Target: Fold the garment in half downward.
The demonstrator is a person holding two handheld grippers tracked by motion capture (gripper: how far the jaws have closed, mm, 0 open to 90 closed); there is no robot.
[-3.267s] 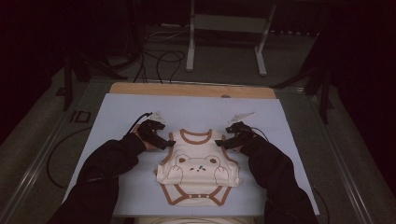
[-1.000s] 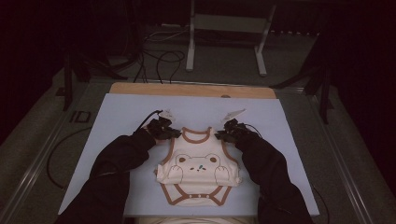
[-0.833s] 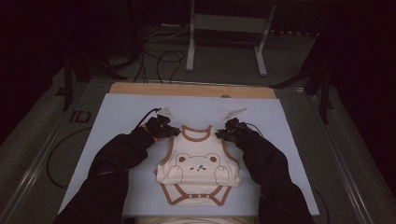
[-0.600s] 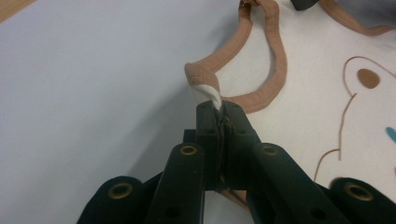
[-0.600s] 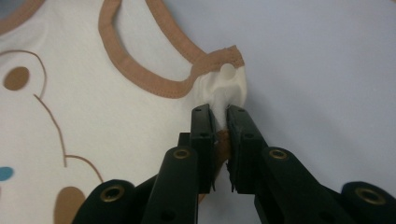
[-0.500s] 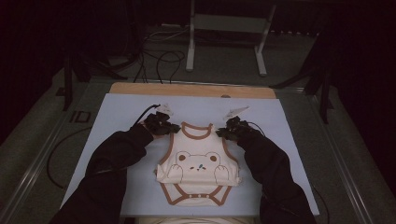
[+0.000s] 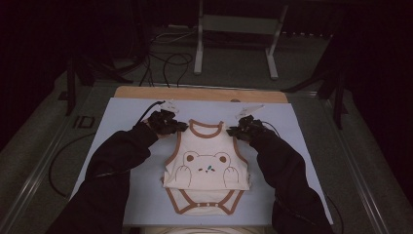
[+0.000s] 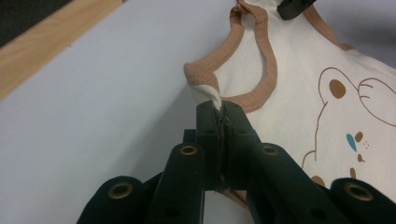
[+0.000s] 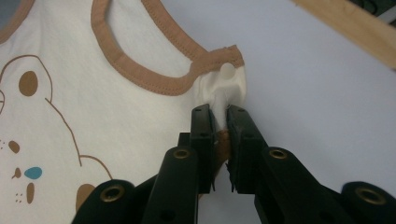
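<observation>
While the cream bodysuit (image 7: 207, 163) with its brown trim and bear print lies mid-surface, near edge toward us, we pinch each shoulder strap. Left tongs (image 8: 218, 111) clamp the left strap's bunched fabric; right tongs (image 9: 219, 114) clamp the right strap. Pale blue surface (image 7: 122, 117) underneath, wooden strip (image 7: 199, 93) along its far edge.

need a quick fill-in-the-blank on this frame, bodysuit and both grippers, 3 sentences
1. The left gripper is shut on a shoulder strap of the ____.
2. The printed animal face on the garment is a ____.
3. The right gripper pinches the other shoulder, so the garment is held at ____ points.

Missing words: bodysuit; bear; two
</observation>
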